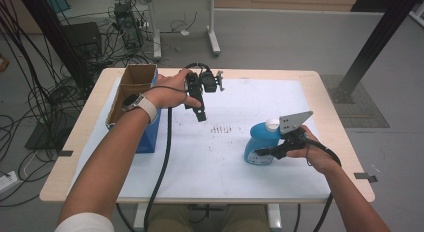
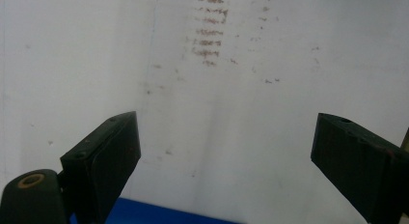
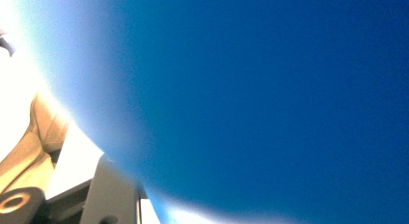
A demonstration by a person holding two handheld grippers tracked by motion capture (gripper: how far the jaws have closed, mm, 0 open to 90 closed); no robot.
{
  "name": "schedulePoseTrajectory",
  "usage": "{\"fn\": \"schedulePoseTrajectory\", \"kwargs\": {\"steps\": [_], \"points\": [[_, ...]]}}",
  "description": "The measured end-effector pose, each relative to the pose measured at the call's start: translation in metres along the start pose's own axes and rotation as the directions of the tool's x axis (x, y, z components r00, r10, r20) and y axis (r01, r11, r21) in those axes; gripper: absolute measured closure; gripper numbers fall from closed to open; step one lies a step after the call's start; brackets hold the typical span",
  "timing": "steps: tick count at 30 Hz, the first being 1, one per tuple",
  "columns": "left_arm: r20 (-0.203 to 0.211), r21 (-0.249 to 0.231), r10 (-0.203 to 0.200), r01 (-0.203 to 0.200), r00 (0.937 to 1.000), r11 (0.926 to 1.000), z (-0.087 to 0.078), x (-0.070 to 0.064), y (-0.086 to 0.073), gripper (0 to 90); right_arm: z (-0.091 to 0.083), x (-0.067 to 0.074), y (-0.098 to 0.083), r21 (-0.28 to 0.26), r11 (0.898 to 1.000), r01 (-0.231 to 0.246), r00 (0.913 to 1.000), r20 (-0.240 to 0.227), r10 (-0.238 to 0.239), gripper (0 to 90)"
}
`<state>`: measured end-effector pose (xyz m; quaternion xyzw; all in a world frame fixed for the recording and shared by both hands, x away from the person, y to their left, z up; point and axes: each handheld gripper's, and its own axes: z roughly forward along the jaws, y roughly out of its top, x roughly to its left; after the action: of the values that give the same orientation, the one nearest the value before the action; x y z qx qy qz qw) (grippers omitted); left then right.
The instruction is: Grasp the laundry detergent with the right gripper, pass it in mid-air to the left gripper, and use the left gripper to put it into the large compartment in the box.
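**Right claw holds the blue bottle; left claw waits open by the box**

The right claw (image 1: 264, 153) is clamped on the rounded blue plastic bottle with a white cap (image 1: 261, 143), which stands on the white table sheet (image 1: 210, 157) directly ahead of that claw's hand. The left claw (image 1: 200, 113) hovers with its jaws spread wide and nothing between them, just beside the open brown cardboard box with a blue base (image 1: 136, 82). By my reading the bottle is gripped and ready to lift; the next move calls for carrying it across toward the box while keeping it upright. The right gripper view is swamped by blurred blue, so the pads' contact is hard to make out. The box's inside is hidden
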<state>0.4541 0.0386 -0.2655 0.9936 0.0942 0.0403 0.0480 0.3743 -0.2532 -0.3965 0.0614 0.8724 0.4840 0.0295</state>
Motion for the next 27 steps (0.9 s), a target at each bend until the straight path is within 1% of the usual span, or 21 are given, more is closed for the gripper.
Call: {"fn": "schedulePoseTrajectory", "kwargs": {"steps": [16, 27], "points": [[0.001, -0.005, -0.001, 0.001, 1.0, 1.0, 0.0005, 0.0003, -0.0003, 10.6, 0.0002, -0.0002, -0.0001, -0.002, 1.0, 0.003, 1.0, 0.0, -0.003, 44.0], [0.0, -0.007, -0.001, 0.001, 1.0, 1.0, 0.0007, 0.0003, -0.0007, 10.6, 0.0001, 0.0003, -0.0004, -0.005, 1.0, -0.007, 1.0, 0.0, 0.007, 43.9]]}}
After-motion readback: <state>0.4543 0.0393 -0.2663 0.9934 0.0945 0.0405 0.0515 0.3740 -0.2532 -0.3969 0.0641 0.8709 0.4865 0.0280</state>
